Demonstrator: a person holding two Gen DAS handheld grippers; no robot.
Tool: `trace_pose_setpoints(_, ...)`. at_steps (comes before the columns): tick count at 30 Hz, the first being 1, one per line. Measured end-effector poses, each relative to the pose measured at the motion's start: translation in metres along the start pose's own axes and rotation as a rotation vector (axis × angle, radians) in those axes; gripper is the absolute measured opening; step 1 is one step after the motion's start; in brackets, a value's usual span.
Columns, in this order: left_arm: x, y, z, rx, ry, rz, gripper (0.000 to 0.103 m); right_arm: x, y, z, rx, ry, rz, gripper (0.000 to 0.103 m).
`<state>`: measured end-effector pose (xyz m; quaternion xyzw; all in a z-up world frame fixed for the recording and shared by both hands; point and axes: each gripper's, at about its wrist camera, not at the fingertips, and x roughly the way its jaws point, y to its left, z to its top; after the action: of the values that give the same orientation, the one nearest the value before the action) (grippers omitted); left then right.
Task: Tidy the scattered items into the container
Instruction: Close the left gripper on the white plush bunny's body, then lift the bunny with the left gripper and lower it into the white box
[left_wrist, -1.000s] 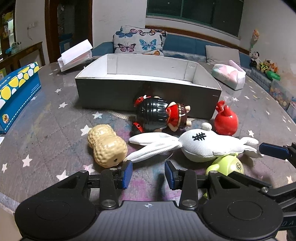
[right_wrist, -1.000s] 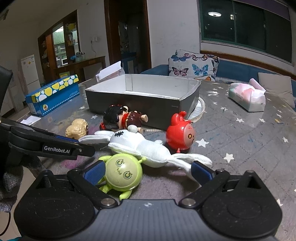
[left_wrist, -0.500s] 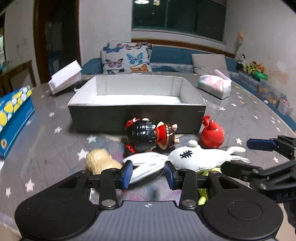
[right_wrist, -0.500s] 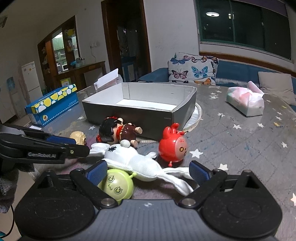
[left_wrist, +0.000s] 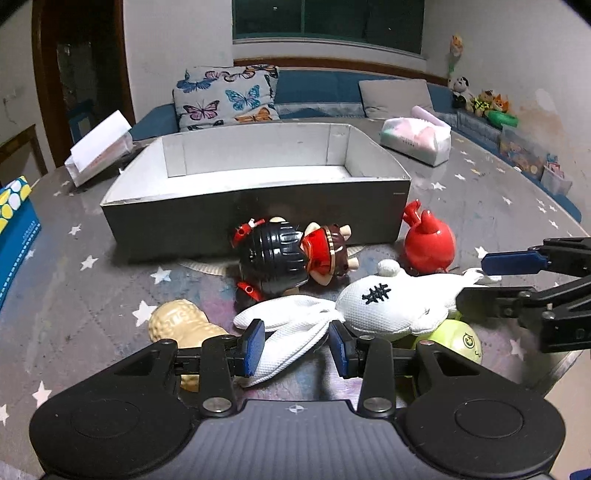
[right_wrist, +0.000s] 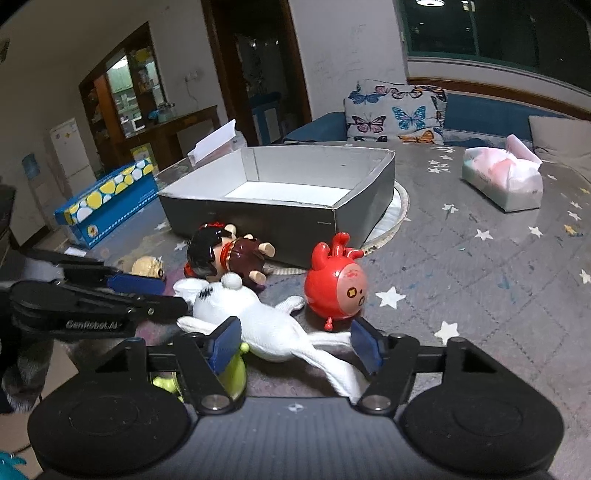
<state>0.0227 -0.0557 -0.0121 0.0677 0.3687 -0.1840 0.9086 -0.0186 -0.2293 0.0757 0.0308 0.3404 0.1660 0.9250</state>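
Observation:
An empty grey box (left_wrist: 258, 218) with a white inside stands mid-table, also in the right wrist view (right_wrist: 332, 218). In front lie a black-haired doll (left_wrist: 284, 258), a red round toy (left_wrist: 428, 243), a peanut toy (left_wrist: 181, 328), a green round toy (left_wrist: 458, 339) and a white plush rabbit (left_wrist: 391, 306). My left gripper (left_wrist: 297, 347) is open with its jaws either side of the rabbit's ears. My right gripper (right_wrist: 293, 343) is open around the rabbit's body and legs (right_wrist: 273, 325), above the green toy (right_wrist: 236, 369).
A blue dotted box (right_wrist: 110, 199) sits at the table's left. A tissue pack (left_wrist: 417, 140) lies at the far right. A white folded card holder (left_wrist: 99, 147) stands behind the box. A round mat (right_wrist: 395, 218) lies under the box. A sofa with a butterfly cushion is behind.
Both grippers have moved forward over the rabbit: the left now straddles its ears, the right has narrowed and straddles its body. The toys have not moved.

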Motion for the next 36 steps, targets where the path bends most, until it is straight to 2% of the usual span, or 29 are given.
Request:
trace_pose_setpoints(5,0.009,0.001,0.001,0.02,0.018,-0.025,0.036,0.001,-0.009,-0.002,-0.012,0.025,0.0,0.059)
trace_pose_setpoints(12,0.018,0.002,0.002,0.034,0.02,-0.054,0.022,0.006,-0.006,-0.007,-0.074,0.055,-0.004,0.048)
trace_pose_setpoints(20,0.02,0.003,0.003,0.031,0.014,-0.084,0.014,0.019,0.01,-0.004,-0.193,0.066,0.023,0.048)
trace_pose_setpoints(23,0.018,0.005,0.004,0.016,0.008,-0.097,0.012,0.025,0.014,-0.007,-0.225,0.076,0.023,0.043)
trace_pose_setpoints(26,0.015,0.006,0.004,0.008,0.001,-0.101,0.01,0.025,0.015,-0.006,-0.227,0.067,0.03,0.032)
trace_pose_setpoints(32,-0.004,0.006,0.012,0.004,-0.042,-0.132,0.009,0.01,0.023,0.002,-0.256,0.025,0.027,0.031)
trace_pose_setpoints(36,-0.02,0.008,0.027,-0.004,-0.094,-0.143,0.009,-0.004,0.028,0.019,-0.29,-0.022,0.028,0.031)
